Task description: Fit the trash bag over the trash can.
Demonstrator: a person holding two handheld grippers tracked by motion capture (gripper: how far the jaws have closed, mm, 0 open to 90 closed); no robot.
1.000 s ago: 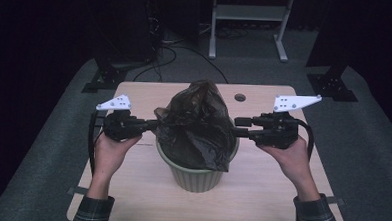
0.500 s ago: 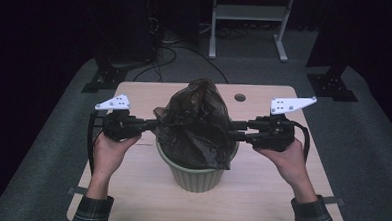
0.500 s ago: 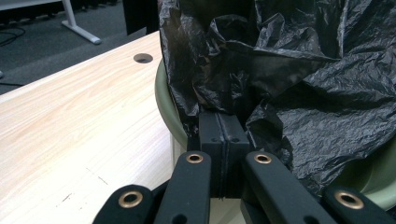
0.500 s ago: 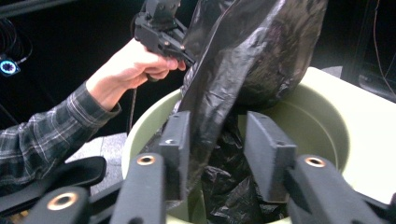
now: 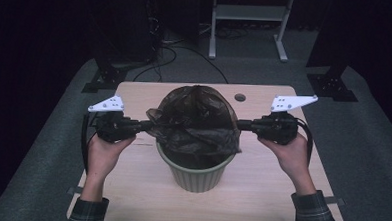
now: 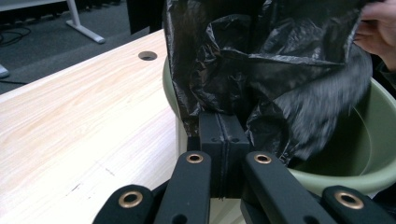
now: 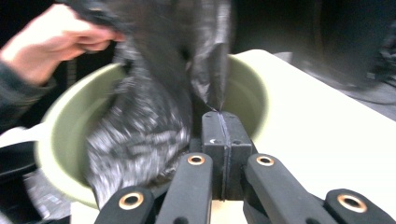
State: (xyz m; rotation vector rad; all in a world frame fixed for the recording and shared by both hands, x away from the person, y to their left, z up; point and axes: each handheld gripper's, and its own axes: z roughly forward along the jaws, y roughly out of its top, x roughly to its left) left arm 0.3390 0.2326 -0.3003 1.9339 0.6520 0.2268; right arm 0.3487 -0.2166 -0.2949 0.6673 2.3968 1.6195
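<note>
On the table (image 5: 130, 197), both grippers' jaws pinch the black bag (image 5: 196, 120) over the bin (image 5: 196, 173).

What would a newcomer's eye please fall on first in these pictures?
A crinkled black plastic bag stretched above a ribbed pale-green round bin at the middle of the light wooden table. The left hand-held gripper and right hand-held gripper pinch its opposite edges.

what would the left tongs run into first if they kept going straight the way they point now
Probably the black bag itself: the left tongs are already shut on its edge and point across the green bin. Beyond the plastic lies the bin's open mouth, then likely the right tongs.
</note>
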